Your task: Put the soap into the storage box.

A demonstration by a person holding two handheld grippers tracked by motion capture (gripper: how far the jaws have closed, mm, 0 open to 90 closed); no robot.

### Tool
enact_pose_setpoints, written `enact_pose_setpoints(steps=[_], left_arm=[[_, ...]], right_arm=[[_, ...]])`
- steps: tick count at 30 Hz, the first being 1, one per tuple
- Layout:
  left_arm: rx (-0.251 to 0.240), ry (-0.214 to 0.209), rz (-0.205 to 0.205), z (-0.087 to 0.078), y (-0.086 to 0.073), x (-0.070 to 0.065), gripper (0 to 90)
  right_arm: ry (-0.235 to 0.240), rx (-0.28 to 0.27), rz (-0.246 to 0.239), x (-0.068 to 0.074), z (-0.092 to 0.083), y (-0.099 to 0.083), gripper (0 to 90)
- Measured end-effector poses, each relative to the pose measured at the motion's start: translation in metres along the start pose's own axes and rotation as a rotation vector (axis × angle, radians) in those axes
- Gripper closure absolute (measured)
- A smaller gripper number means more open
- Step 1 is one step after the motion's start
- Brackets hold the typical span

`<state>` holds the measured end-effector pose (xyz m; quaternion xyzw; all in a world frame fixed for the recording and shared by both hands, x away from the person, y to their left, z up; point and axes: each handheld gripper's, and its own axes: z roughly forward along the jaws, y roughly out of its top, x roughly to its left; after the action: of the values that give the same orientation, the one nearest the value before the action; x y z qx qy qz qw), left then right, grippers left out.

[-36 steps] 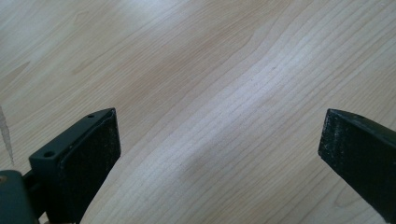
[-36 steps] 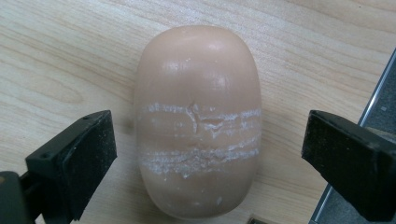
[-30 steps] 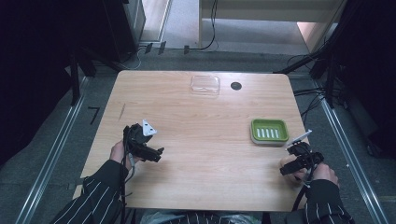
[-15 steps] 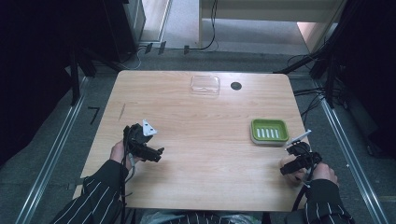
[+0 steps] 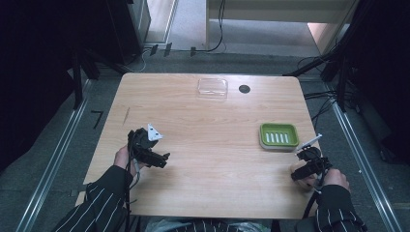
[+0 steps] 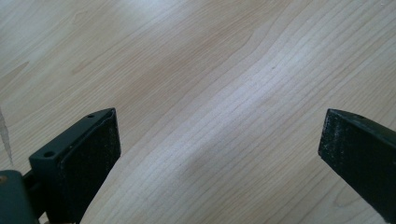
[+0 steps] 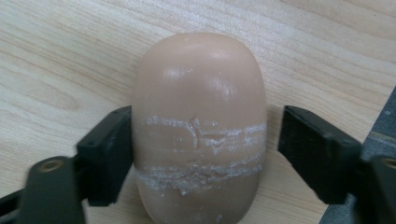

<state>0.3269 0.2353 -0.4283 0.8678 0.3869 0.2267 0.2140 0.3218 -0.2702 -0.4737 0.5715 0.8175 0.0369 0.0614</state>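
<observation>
Nothing has visibly moved over the last second: both grippers sit where they were, so the grasp has paused, not progressed. The right gripper (image 5: 302, 173) is just on the person's side of the green soap dish (image 5: 278, 136), near its right end, and straddles the beige soap bar (image 7: 198, 126) lying on the table (image 5: 217, 121). One jaw touches the bar and the other is a sliver off, so it is not clamped yet. My guess is the soap goes into the dish; closing comes next. The left gripper (image 5: 164, 161) is well to the left of the dish, jaws wide and empty over bare wood. Count: one soap bar, one soap dish, one clear plastic box (image 5: 212, 87) far beyond the dish, one dark round spot (image 5: 244, 89) beside the box, two grippers.
</observation>
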Motion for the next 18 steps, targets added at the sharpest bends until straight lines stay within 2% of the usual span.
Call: enact_pose_setpoints(steps=[3, 8, 18], left_arm=[[0.003, 0.003, 0.0, -0.0002, -0.0002, 0.0004, 0.0], [0.0, 0.003, 0.0, -0.0006, -0.0002, 0.0001, 0.0], [0.0, 0.006, 0.0, -0.0007, -0.0001, 0.0001, 0.0]], right_arm=[[0.021, -0.003, 0.001, -0.0016, 0.0003, -0.0001, 24.7], [0.03, -0.01, -0.006, 0.001, -0.0015, 0.0001, 32.0], [0.036, 0.006, -0.004, 0.0027, -0.0023, 0.0002, 33.5]])
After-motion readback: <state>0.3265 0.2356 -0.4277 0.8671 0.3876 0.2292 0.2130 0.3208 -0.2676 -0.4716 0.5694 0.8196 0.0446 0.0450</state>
